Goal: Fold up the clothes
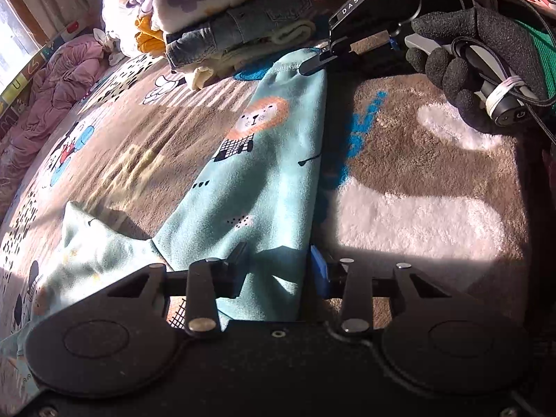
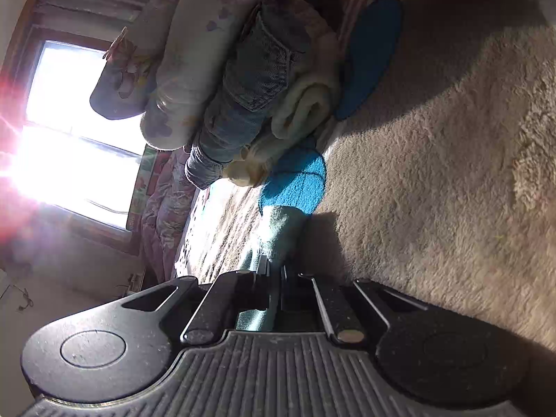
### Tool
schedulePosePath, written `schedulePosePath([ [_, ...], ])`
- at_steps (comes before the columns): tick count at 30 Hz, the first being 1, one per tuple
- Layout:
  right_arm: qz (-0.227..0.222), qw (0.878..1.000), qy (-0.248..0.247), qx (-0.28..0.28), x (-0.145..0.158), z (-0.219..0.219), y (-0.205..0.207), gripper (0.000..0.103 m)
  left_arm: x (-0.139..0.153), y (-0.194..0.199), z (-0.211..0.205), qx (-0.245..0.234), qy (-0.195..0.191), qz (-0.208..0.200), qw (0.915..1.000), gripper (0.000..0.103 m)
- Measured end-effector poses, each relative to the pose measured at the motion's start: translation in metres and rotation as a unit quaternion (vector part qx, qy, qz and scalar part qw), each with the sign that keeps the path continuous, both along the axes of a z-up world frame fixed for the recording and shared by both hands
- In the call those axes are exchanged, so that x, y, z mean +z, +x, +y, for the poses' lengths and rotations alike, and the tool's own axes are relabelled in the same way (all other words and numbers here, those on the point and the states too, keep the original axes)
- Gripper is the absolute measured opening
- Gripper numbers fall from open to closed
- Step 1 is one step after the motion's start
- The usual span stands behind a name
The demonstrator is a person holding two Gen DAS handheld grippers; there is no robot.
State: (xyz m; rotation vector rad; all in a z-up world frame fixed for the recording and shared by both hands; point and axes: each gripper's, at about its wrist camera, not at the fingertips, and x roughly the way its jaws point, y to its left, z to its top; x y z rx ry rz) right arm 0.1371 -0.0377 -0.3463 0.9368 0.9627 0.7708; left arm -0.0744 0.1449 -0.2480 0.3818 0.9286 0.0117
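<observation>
A light teal child's garment (image 1: 257, 173) with a lion print is stretched above the brown patterned rug (image 1: 434, 173). My left gripper (image 1: 278, 267) is shut on its near end. My right gripper (image 1: 314, 62), held by a black-gloved hand (image 1: 462, 66), is shut on its far edge. In the right wrist view the right gripper (image 2: 276, 278) pinches the teal garment (image 2: 281, 229) between its closed fingers. A loose part of the garment droops onto the rug at the left (image 1: 93, 243).
A stack of folded clothes (image 1: 236, 24) with jeans and cream items sits on the rug beyond the garment; it also shows in the right wrist view (image 2: 250, 80). A crumpled pink garment (image 1: 52, 93) lies at the far left. A bright window (image 2: 69, 146) glares.
</observation>
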Motion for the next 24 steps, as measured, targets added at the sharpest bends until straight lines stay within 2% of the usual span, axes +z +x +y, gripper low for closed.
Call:
schedulePosePath([
  [1, 0.0, 1.0, 0.001, 0.001, 0.0, 0.0, 0.0, 0.007, -0.001, 0.003, -0.002, -0.004, -0.008, 0.005, 1.0, 0.023],
  [2, -0.001, 1.0, 0.002, 0.002, -0.001, 0.0, 0.001, 0.007, -0.002, 0.006, -0.004, -0.007, -0.014, 0.009, 0.9998, 0.003],
  [3, -0.002, 1.0, 0.002, 0.004, -0.001, 0.0, 0.001, 0.007, -0.002, 0.008, -0.01, -0.008, -0.008, 0.007, 0.9999, 0.002],
  [8, -0.006, 1.0, 0.003, 0.009, -0.002, 0.001, 0.002, 0.007, 0.009, -0.007, -0.046, -0.085, -0.007, -0.009, 0.9963, 0.001],
  [10, -0.005, 1.0, 0.006, 0.011, -0.003, 0.001, 0.003, 0.007, 0.018, -0.015, -0.043, -0.087, -0.013, -0.02, 0.9959, 0.003],
  [13, -0.001, 1.0, 0.013, 0.014, -0.004, 0.0, 0.005, 0.007, 0.033, -0.017, -0.011, -0.032, -0.027, -0.046, 0.9981, 0.003],
  [14, 0.0, 1.0, 0.015, 0.015, -0.005, 0.0, 0.006, 0.007, 0.037, -0.016, 0.003, 0.0, -0.027, -0.052, 0.9983, 0.003],
  [16, 0.001, 1.0, 0.014, 0.016, -0.005, 0.0, 0.007, 0.007, 0.043, -0.015, 0.031, 0.063, -0.028, -0.065, 0.9955, 0.003],
  [18, 0.002, 1.0, 0.014, 0.017, -0.005, 0.001, 0.008, 0.007, 0.045, -0.014, 0.052, 0.103, -0.049, -0.067, 0.9912, 0.003],
  [20, 0.003, 1.0, 0.013, 0.018, -0.005, 0.001, 0.009, 0.007, 0.041, -0.015, 0.053, 0.098, -0.046, -0.059, 0.9924, 0.003],
  [22, 0.002, 1.0, 0.013, 0.018, -0.005, 0.002, 0.01, 0.007, 0.027, -0.019, 0.034, 0.051, -0.029, -0.026, 0.9979, 0.003],
  [24, 0.003, 1.0, 0.014, 0.019, -0.005, 0.002, 0.009, 0.007, 0.014, -0.022, 0.016, 0.003, -0.012, 0.006, 0.9999, 0.003],
])
